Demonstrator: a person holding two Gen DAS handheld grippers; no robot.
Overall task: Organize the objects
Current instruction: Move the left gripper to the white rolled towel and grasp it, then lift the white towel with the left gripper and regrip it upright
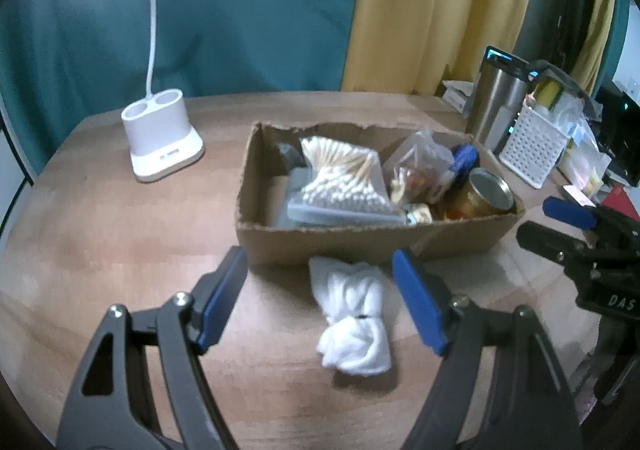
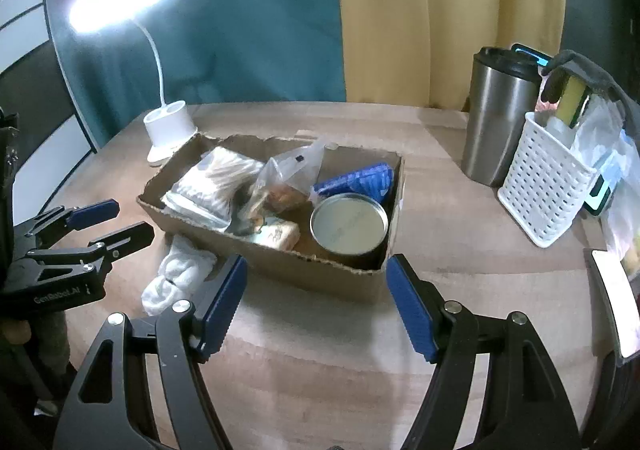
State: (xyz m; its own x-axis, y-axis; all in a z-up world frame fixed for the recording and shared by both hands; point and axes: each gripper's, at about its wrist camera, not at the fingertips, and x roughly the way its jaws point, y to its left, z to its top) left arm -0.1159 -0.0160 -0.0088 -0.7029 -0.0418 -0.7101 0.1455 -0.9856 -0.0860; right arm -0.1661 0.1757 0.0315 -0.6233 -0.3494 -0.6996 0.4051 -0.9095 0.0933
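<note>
A cardboard box (image 1: 360,242) sits mid-table, holding a bag of cotton swabs (image 1: 340,177), a clear snack bag (image 1: 420,165), a blue packet (image 1: 464,157) and a tin can (image 1: 486,193). The box also shows in the right wrist view (image 2: 320,270). A rolled white cloth (image 1: 352,326) lies on the table in front of the box, and shows in the right wrist view (image 2: 176,274). My left gripper (image 1: 320,302) is open, its fingers either side of the cloth and above it. My right gripper (image 2: 316,306) is open and empty before the box's near corner.
A white desk lamp base (image 1: 162,133) stands at the back left. A steel tumbler (image 2: 500,117) and a white perforated basket (image 2: 544,185) with bags stand at the right. Teal and yellow curtains hang behind the table.
</note>
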